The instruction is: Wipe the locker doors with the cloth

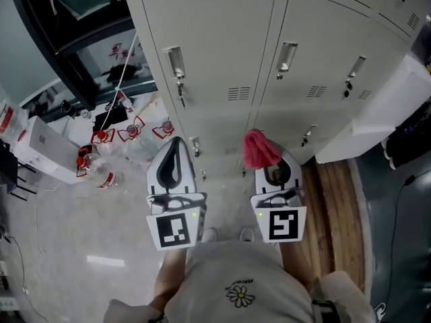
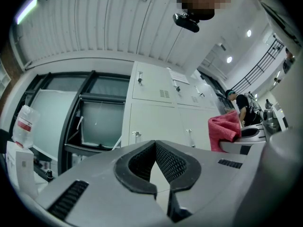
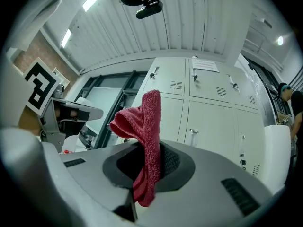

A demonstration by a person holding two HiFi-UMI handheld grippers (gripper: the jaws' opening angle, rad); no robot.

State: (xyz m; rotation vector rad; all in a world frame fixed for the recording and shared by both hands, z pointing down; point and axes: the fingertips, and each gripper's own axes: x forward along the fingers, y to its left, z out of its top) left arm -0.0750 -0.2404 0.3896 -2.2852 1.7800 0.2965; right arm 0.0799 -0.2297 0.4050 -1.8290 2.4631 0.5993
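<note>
**Facing the lockers, cloth clamped in the right gripper**

A bank of pale grey lockers [image 1: 215, 52] is seen straight ahead. Its doors are shut, and each is fitted with a metal handle [image 1: 175, 62] and a small louvred vent [image 1: 238, 93]. A dark-framed window [image 1: 81, 52] is set to the left of the lockers. Below it, clear plastic bottles with red labels [image 1: 101, 175] are scattered on the pale floor [image 1: 81, 227]. To the right, a white box-like unit [image 1: 387, 110] is stood against the lockers, with a strip of wooden boards [image 1: 333, 207] laid beside it. The doors directly in front are left in full view between the two grippers.

The cloth [image 1: 258, 148] is a red terry piece, bunched and folded over on itself. It is held up before the lower doors and apart from them. In the right gripper view, one end is seen standing above the jaws and the other hanging down through them. The right gripper [image 1: 273, 170] is closed tight on the cloth, with the fabric pinched between the pads. The left gripper [image 1: 176, 147] is held alongside, clear of the cloth, its jaws met at the tips with nothing caught between them. Both grippers are pointed at the lockers, and the person's pale shirt [image 1: 236, 284] is shown at the bottom of the head view.
</note>
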